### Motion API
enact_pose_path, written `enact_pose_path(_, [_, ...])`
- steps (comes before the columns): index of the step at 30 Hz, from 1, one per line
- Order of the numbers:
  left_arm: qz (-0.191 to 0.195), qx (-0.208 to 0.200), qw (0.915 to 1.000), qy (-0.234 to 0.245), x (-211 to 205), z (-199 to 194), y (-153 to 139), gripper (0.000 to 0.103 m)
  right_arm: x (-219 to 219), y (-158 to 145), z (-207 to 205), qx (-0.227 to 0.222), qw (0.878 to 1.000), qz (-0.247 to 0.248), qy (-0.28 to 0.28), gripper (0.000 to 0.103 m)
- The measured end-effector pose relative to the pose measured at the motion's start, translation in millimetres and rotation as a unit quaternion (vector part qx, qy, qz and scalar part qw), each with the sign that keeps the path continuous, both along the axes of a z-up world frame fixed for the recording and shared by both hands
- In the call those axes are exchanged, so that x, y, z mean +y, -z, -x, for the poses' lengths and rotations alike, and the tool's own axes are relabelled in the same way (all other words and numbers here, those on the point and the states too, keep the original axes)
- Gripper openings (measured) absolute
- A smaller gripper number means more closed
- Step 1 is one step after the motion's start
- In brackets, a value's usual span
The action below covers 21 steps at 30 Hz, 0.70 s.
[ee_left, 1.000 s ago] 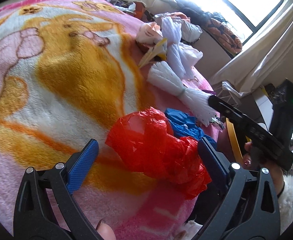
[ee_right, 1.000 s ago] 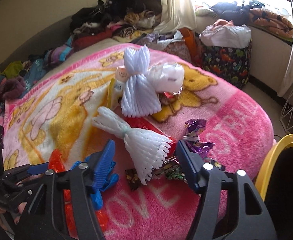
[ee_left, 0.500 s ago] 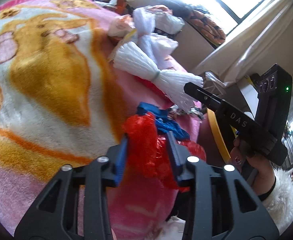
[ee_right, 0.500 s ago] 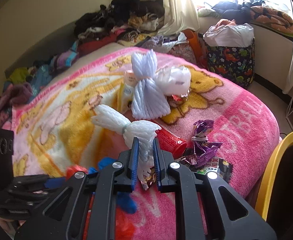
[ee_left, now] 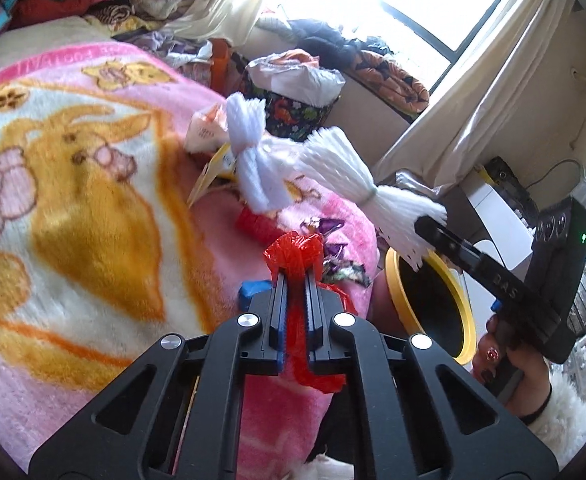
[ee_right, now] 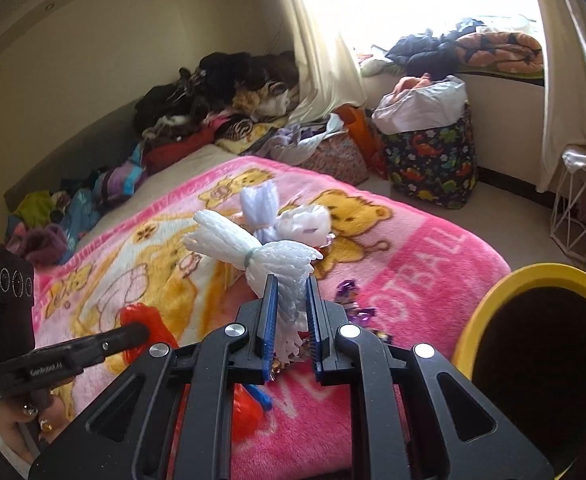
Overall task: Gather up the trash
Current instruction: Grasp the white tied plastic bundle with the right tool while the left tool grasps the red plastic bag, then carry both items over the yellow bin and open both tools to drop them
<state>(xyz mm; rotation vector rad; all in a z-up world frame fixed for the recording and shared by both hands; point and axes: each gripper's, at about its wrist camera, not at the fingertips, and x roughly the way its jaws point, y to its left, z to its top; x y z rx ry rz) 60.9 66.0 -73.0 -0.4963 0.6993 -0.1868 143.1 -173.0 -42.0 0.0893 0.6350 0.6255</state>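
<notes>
— Which step is this?
— Both are lifting trash off the bed blanket [ee_right: 433,256]. Left tongs [ee_left: 295,276] clench the red plastic bag [ee_left: 293,250]; right tongs [ee_right: 289,292] clench the white foam net [ee_right: 253,248].
— Next?
— I think carry both over the yellow-rimmed bin [ee_right: 489,300], then release.

Bin mouth [ee_right: 541,364] open beside cluttered blanket [ee_right: 433,264].

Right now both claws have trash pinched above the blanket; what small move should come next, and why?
Probably swing the right claw, shut on the white foam net, over the yellow-rimmed bin and release. The bin stands open just beside it, nearer than to the left claw gripping the red plastic bag.
</notes>
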Motion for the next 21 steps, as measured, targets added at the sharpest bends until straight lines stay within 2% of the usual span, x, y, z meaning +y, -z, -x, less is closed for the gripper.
enact_pose_path(12, [-0.003,-0.063,0.998,0.0,-23,-14,-54,0.003,-57,-19,11,-0.016,0.998,-0.029,0.056,0.014])
enact_pose_path(21, [-0.007,-0.078,0.9968,0.011,-48,-27,-67,0.003,-98,-23,21,-0.023,0.995,-0.039,0.091,0.014])
